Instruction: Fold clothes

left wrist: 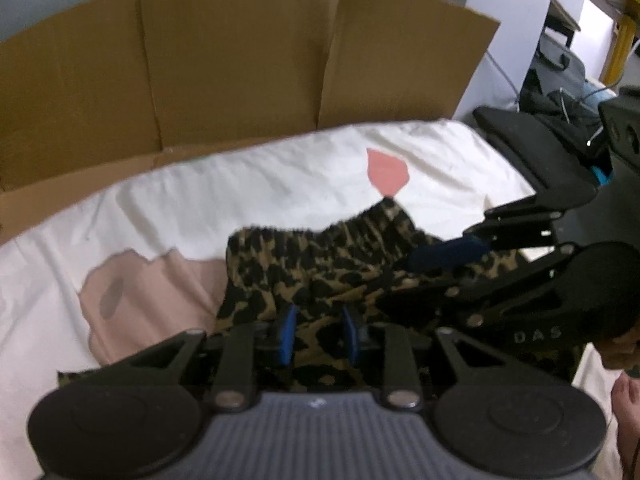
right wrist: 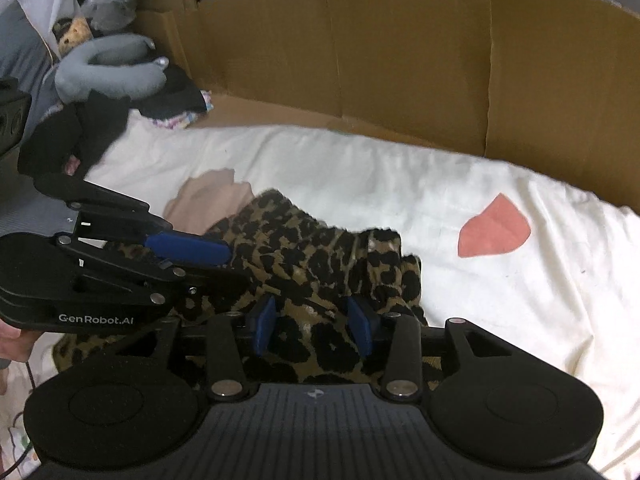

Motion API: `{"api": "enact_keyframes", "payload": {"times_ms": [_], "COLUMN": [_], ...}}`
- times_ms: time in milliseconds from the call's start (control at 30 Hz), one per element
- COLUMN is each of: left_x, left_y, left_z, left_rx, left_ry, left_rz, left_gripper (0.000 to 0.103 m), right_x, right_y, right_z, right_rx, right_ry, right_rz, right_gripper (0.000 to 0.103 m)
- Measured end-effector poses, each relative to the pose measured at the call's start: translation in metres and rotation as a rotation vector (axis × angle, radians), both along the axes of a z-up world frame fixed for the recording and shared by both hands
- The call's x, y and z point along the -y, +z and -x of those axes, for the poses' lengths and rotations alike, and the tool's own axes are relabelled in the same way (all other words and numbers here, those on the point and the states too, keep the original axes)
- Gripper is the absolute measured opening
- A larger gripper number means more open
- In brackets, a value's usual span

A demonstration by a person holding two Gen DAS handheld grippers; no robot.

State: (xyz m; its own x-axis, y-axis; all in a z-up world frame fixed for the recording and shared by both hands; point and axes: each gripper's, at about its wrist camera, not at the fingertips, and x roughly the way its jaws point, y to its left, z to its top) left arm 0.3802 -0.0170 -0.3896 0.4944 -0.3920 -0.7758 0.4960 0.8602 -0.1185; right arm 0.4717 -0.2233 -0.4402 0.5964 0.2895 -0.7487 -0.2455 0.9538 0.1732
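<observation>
From the left side, the left gripper (left wrist: 318, 334) sits low over the near part of a leopard-print garment (left wrist: 316, 272), its blue pads (left wrist: 289, 334) standing apart with patterned cloth showing between them; I cannot tell whether the fabric is merely under the jaws or about to be pinched. The garment lies bunched on the white bedsheet (left wrist: 280, 176), its gathered elastic waistband at twelve o'clock from that gripper, toward the cardboard wall (left wrist: 240, 60). It looks like shorts or a skirt, though I cannot say which. At two o'clock, the right gripper (right wrist: 316, 324) reaches in over the garment's right side; in its own view its jaws are likewise apart, cloth lying between the pads. A pink patch (right wrist: 494, 228) on the sheet sits at one o'clock beyond it. At ten o'clock in the right view, a heap of grey and black clothes (right wrist: 108, 72) waits at the bed's edge. My judgement: the leopard piece is rumpled in uneven layers, not a neat fold, so squaring it off remains.
</observation>
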Motion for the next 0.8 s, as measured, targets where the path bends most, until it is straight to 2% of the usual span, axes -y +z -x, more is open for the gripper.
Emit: {"api": "enact_keyframes", "payload": {"times_ms": [67, 167, 300, 433, 567, 667, 800], "left_x": [0.0, 0.005, 0.009, 0.005, 0.014, 0.018, 0.022], "left_y": [-0.006, -0.009, 0.001, 0.023, 0.028, 0.017, 0.001], "left_z": [-0.002, 0.0, 0.007, 0.012, 0.012, 0.006, -0.003], "left_rx": [-0.013, 0.009, 0.035, 0.075, 0.086, 0.062, 0.025], "left_ry": [-0.001, -0.014, -0.011, -0.018, -0.06, -0.062, -0.058], "left_rz": [-0.002, -0.025, -0.05, 0.007, 0.033, 0.022, 0.009], "left_gripper": [0.028, 0.028, 0.024, 0.013, 0.011, 0.009, 0.008], "right_x": [0.0, 0.0, -0.001, 0.0, 0.004, 0.005, 0.007], "right_y": [-0.005, -0.011, -0.007, 0.005, 0.017, 0.012, 0.001], "right_z": [-0.001, -0.003, -0.001, 0.004, 0.008, 0.002, -0.007], "right_rx": [-0.006, -0.014, -0.008, 0.034, 0.082, 0.076, 0.047], "right_ry": [0.006, 0.016, 0.023, 0.02, 0.011, 0.012, 0.013], "right_rz": [0.005, 0.014, 0.034, 0.05, 0.053, 0.058, 0.068], "right_gripper": [0.045, 0.045, 0.045, 0.045, 0.045, 0.033, 0.027]}}
